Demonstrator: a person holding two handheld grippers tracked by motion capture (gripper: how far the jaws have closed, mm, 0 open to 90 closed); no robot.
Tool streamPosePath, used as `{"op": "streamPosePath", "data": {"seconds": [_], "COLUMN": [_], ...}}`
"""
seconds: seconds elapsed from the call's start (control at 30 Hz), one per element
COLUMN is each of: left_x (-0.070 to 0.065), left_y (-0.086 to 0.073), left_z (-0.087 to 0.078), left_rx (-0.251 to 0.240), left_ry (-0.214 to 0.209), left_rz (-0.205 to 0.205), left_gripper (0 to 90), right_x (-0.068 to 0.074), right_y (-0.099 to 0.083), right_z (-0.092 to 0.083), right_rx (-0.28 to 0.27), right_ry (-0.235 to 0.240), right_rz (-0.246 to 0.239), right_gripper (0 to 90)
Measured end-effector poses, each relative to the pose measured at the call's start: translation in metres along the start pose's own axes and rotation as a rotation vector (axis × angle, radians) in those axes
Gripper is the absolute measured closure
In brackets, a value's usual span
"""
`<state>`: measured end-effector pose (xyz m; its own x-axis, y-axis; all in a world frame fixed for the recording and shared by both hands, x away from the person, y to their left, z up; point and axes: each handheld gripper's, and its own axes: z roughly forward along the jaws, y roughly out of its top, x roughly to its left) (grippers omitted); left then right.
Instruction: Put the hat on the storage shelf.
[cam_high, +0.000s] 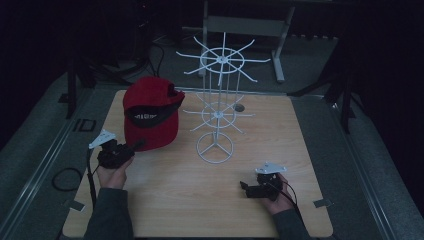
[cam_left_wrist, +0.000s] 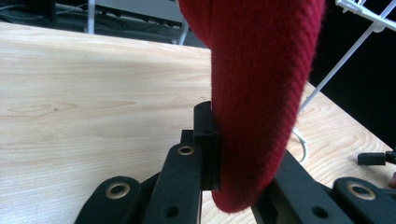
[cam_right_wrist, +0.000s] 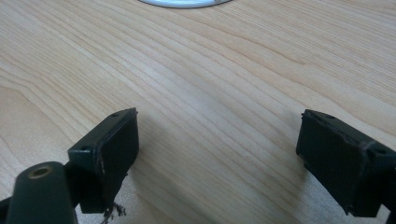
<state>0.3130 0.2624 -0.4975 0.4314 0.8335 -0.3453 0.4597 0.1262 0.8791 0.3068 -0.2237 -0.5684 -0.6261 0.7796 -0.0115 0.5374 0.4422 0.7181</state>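
Red knit cap fabric (cam_left_wrist: 261, 93) was pinched between the left gripper's (cam_high: 131, 148) pressed jaws at the cap's (cam_high: 150, 112) near-left edge on the wooden table (cam_high: 200, 200), white wire rack (cam_high: 216, 100) just right of it, while the right gripper (cam_high: 246, 186) rested near-right, jaws spread, holding nothing.

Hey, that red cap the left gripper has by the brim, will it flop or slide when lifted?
The red cap looks light. Its ribbed cloth probably grips the jaws well. The crown keeps its dome shape, so it likely sags only slightly.
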Motion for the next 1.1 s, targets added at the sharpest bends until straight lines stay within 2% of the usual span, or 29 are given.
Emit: {"op": "streamPosePath", "data": {"seconds": [0.1, 0.37, 1.1], "left_x": [-0.002, -0.005, -0.021], "left_y": [0.001, 0.003, 0.017], "left_z": [-0.001, -0.003, -0.016], "left_rx": [-0.008, -0.015, -0.080], "left_ry": [0.018, 0.037, 0.035], "left_rz": [0.013, 0.015, 0.038], "left_gripper": [86.0, 86.0, 86.0], "right_x": [0.000, 0.000, 0.000], "right_y": [0.000, 0.000, 0.000], "right_z": [0.000, 0.000, 0.000], "right_rx": [0.000, 0.000, -0.001], "right_ry": [0.000, 0.000, 0.000], "right_rz": [0.000, -0.001, 0.000], "right_gripper": [12.9, 12.9, 12.9]}}
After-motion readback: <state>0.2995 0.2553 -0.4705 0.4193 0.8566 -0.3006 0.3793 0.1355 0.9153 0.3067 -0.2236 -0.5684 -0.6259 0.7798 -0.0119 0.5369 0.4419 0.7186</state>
